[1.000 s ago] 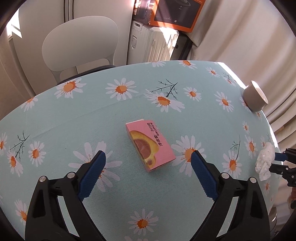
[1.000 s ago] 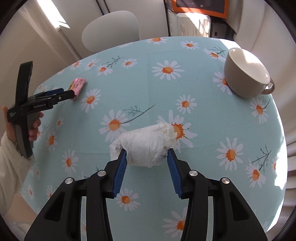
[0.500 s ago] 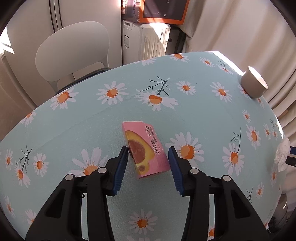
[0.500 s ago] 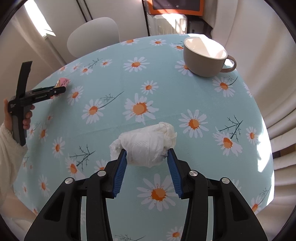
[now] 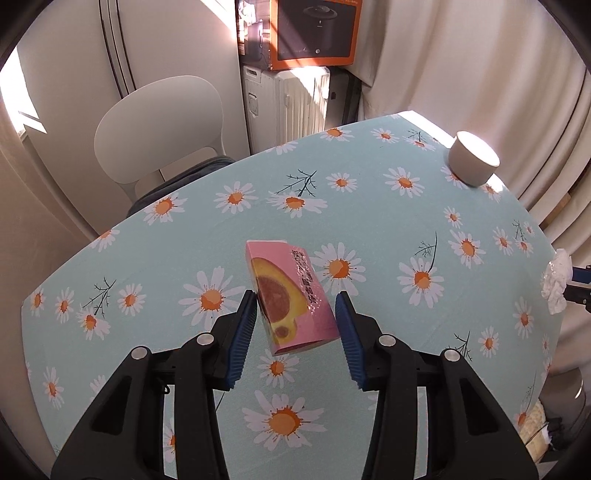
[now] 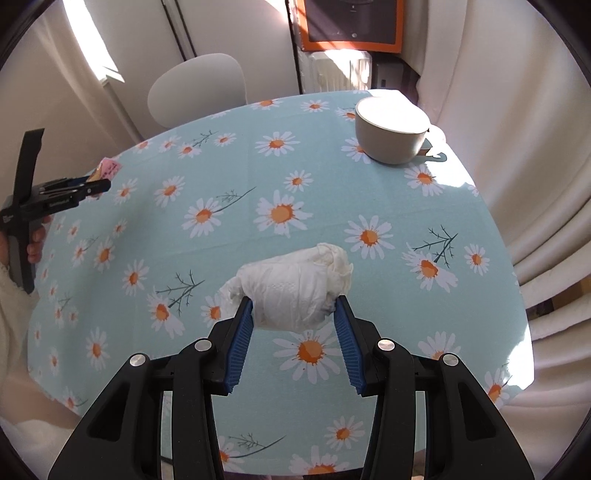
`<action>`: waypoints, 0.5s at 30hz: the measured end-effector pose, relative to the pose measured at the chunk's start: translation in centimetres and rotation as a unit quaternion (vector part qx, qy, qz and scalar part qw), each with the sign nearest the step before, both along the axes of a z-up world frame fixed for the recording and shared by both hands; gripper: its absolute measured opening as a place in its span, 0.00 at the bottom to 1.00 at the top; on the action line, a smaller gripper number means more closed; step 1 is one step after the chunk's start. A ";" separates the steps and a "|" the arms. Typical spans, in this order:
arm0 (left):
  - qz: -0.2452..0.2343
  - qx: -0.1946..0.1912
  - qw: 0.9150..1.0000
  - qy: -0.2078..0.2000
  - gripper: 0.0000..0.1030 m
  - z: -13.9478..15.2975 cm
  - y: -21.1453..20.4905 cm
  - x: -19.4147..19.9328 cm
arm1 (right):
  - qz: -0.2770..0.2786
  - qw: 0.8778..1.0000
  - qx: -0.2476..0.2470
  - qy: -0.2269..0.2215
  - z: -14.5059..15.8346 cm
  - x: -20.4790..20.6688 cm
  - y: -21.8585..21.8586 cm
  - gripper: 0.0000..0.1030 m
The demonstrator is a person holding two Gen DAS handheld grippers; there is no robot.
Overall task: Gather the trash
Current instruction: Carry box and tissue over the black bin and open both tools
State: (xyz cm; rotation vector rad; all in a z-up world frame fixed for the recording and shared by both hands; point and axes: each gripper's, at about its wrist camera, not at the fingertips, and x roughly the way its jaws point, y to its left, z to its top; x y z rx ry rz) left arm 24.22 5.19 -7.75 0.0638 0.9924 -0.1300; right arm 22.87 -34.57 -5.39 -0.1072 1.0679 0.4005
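My left gripper point(image 5: 295, 312) has its blue pads closed in on the pink carton point(image 5: 290, 291), one pad against each long side, and the carton looks lifted clear of the daisy tablecloth point(image 5: 388, 229), tilted with its far end toward 12 o'clock; I read that as a firm hold, the jaws roughly a carton's width apart. In the right wrist view the same carton shows as a small pink patch at about 10 o'clock, sticking out just beyond the left gripper's tips point(image 6: 99, 184), with the person's hand point(image 6: 35, 240) wrapped on the handle near 9 o'clock. My right gripper point(image 6: 293, 314) is clamped on the crumpled white tissue point(image 6: 295, 284), pads pressing both flanks of the wad, which bulges forward past the fingertips toward 12 o'clock and sits above the cloth. From the left camera that tissue appears at the 3 o'clock edge of the frame, beside the right gripper's tip. A beige mug point(image 6: 391, 134) stands on the table at about 1 o'clock in the right view, handle turned to the right, well apart from both grippers. Behind the table at 11 o'clock is a white chair point(image 5: 162, 125), and an orange-edged box point(image 5: 314, 33) sits on a white radiator point(image 5: 295, 99) at 12 o'clock
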 end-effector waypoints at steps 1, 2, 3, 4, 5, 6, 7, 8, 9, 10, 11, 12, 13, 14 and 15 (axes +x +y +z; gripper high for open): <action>-0.003 -0.001 1.000 -0.001 0.44 0.5 -0.4 -0.5 | 0.002 1.000 0.003 -0.003 0.2 -0.4 -0.1 0.41; -0.009 -0.006 1.000 -0.001 0.44 1.0 -0.8 -1.0 | 0.003 1.000 0.005 -0.007 0.5 -0.8 -0.2 0.41; -0.016 -0.005 1.000 -0.001 0.44 1.5 -1.3 -1.5 | 0.006 1.000 0.007 -0.011 0.7 -1.2 -0.3 0.41; -0.019 0.004 1.000 -0.001 0.44 1.9 -1.9 -2.1 | 0.008 1.000 0.008 -0.015 0.9 -1.6 -0.4 0.41; -0.021 0.011 1.000 0.001 0.44 2.2 -2.5 -2.5 | 0.009 1.000 0.009 -0.018 1.1 -2.0 -0.6 0.41; -0.025 0.013 1.000 0.003 0.44 2.6 -3.0 -3.1 | 0.010 1.000 0.011 -0.021 1.2 -2.4 -0.9 0.41; -0.029 0.012 0.999 0.003 0.44 3.0 -3.4 -3.7 | 0.011 1.000 0.012 -0.023 1.3 -2.8 -1.2 0.41; -0.031 0.015 0.999 0.002 0.44 3.4 -3.9 -4.3 | 0.011 1.000 0.011 -0.027 1.4 -3.3 -1.4 0.41; -0.033 0.021 0.999 0.002 0.44 3.8 -4.4 -4.8 | 0.012 0.999 0.011 -0.030 1.5 -3.8 -1.8 0.41; -0.036 0.027 0.999 0.003 0.44 4.1 -5.0 -5.2 | 0.013 0.999 0.010 -0.034 1.6 -4.2 -2.1 0.41; -0.038 0.026 0.999 0.006 0.44 4.4 -5.4 -5.7 | 0.012 0.999 0.010 -0.038 1.7 -4.7 -2.4 0.41; -0.039 0.021 0.999 0.009 0.44 4.7 -5.8 -6.1 | 0.011 0.999 0.010 -0.040 1.7 -5.1 -2.9 0.41; -0.039 0.016 0.999 0.011 0.44 5.1 -6.2 -6.6 | 0.009 0.999 0.011 -0.041 1.7 -5.6 -3.3 0.41; -0.041 0.016 0.999 0.011 0.44 5.4 -6.7 -7.0 | 0.005 0.999 0.012 -0.042 1.7 -6.0 -3.7 0.41; -0.045 0.019 0.999 0.013 0.44 5.6 -7.3 -7.5 | 0.001 0.999 0.014 -0.043 1.6 -6.5 -4.2 0.41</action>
